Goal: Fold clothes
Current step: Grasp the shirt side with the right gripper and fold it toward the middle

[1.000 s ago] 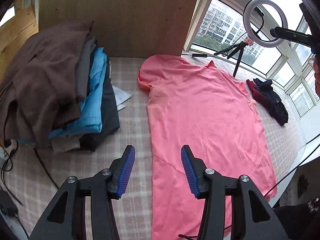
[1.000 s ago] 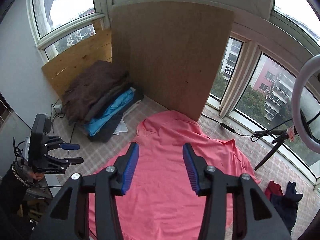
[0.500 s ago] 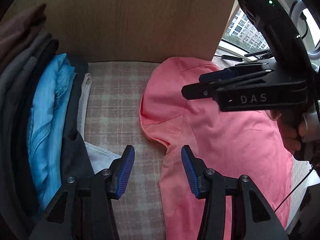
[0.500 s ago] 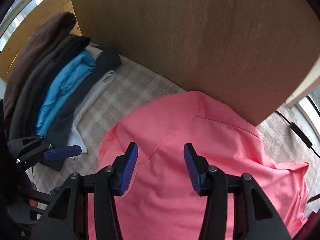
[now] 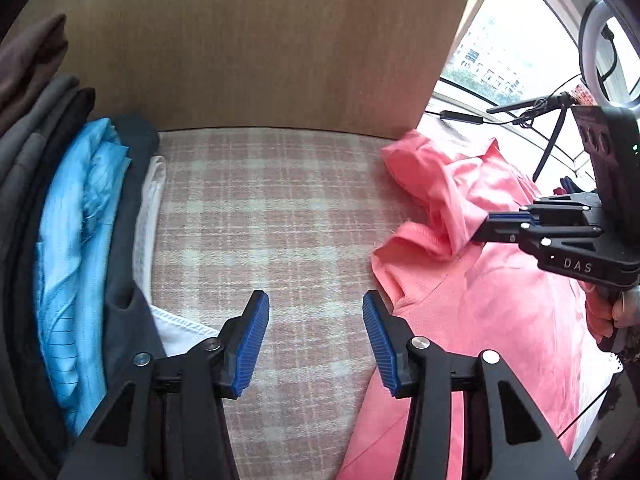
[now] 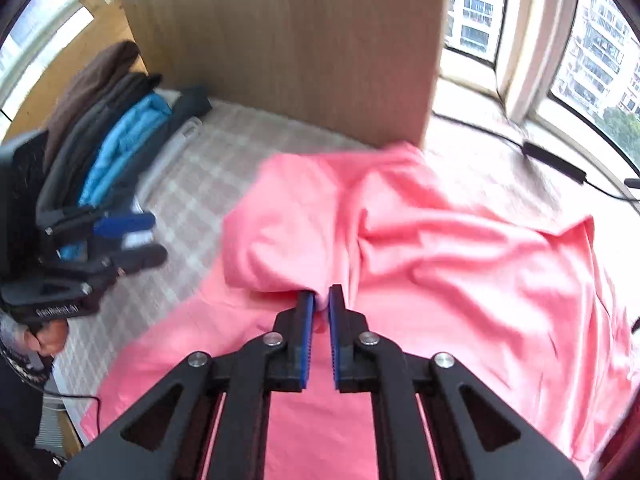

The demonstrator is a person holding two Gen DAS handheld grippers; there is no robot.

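Note:
A pink T-shirt point(image 6: 460, 264) lies spread on the checked cover, its shoulder end bunched toward the wooden board. My right gripper point(image 6: 322, 298) is shut on a fold of that shirt near the sleeve and lifts it; the left wrist view shows the same gripper point(image 5: 486, 226) pinching the pink T-shirt point(image 5: 492, 312) from the right. My left gripper point(image 5: 316, 312) stands open over bare checked cover just left of the shirt's edge, with nothing between its fingers. It also appears at the left in the right wrist view as the left gripper point(image 6: 132, 236), held by a hand.
A stack of folded clothes point(image 5: 76, 240), brown, grey, blue and dark, lies along the left. An upright wooden board point(image 5: 256, 44) closes the back. A ring light on a tripod point(image 5: 596, 36) and a cable point(image 6: 556, 164) stand by the windows at right.
My right gripper has closed on the pink shirt near its sleeve and pulled the cloth up and rightward into a bunch. My left gripper has shifted left of the shirt, still open.

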